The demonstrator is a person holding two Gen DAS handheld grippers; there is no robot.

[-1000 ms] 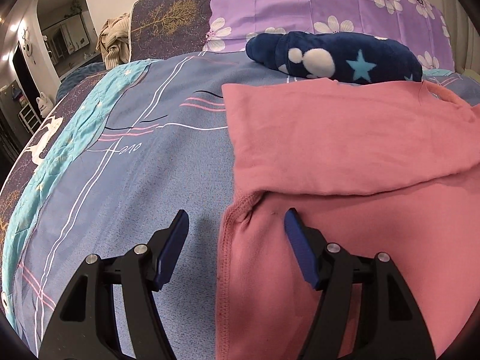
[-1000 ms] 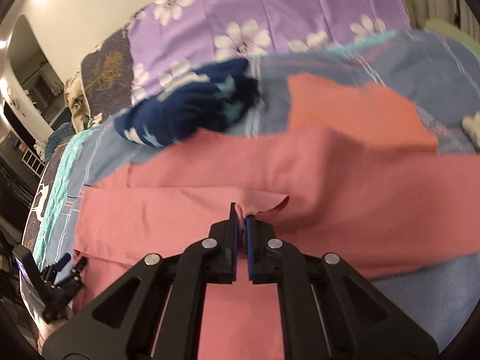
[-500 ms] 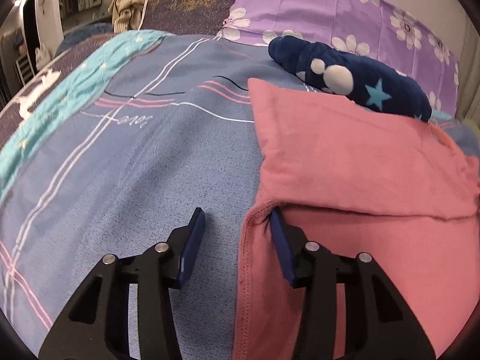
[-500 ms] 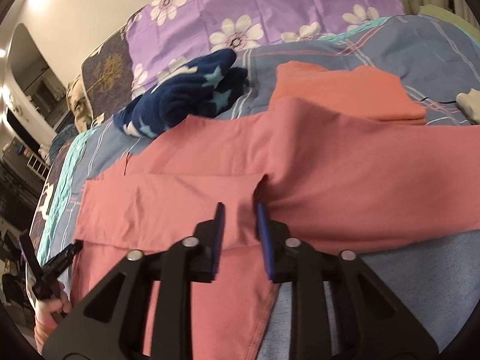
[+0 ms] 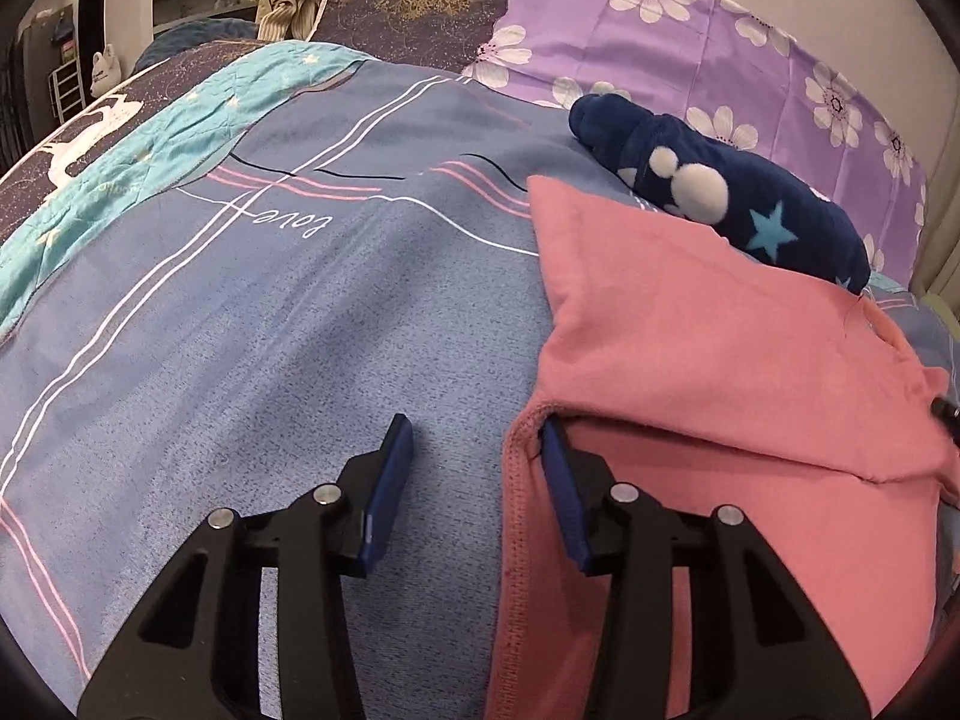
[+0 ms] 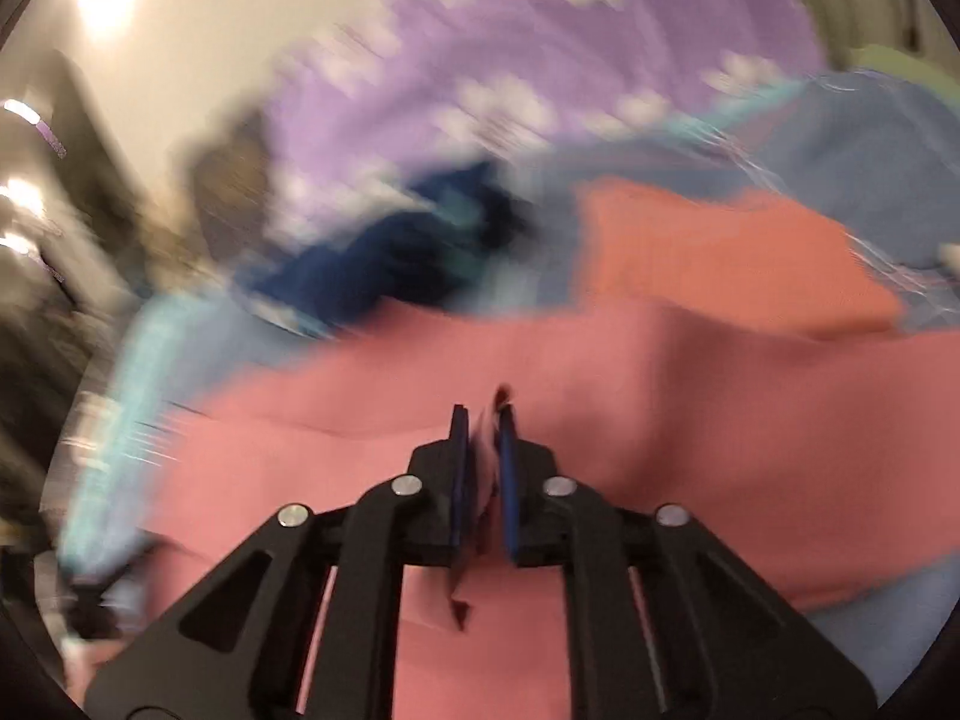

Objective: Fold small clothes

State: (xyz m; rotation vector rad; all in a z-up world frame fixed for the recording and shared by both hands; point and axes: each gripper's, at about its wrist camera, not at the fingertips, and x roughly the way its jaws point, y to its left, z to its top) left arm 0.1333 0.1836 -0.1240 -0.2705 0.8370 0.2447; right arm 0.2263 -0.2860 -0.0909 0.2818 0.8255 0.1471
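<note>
1. The bed [image 5: 252,324] carries everything: a blue patterned bedspread with a teal band along its left edge and purple floral pillows [image 5: 720,42] at the head.
2. The left claw [image 5: 474,438] is wide open and holds nothing. Its left finger sits over bare bedspread; its right finger is tucked at the stitched edge of the pink garment [image 5: 708,360], just under the folded-over flap.
3. The pink garment lies on the right half of the bed, one layer already turned over on itself, its far edge touching a navy plush item with stars [image 5: 720,192] near the pillows.
4. In the right wrist view, which is heavily blurred, the right claw [image 6: 483,420] is nearly closed with a pinch of the pink garment between its fingers.
5. Beyond it an orange folded cloth [image 6: 720,258] lies toward the head of the bed; its exact shape is lost in the blur.
6. Judged step: mid-fold, with the right side gripped and the left side lining up its grasp on the hem.
7. The next move likely calls for the left claw to close on that edge, then for both claws to carry the cloth together so the fold lands square.
</note>
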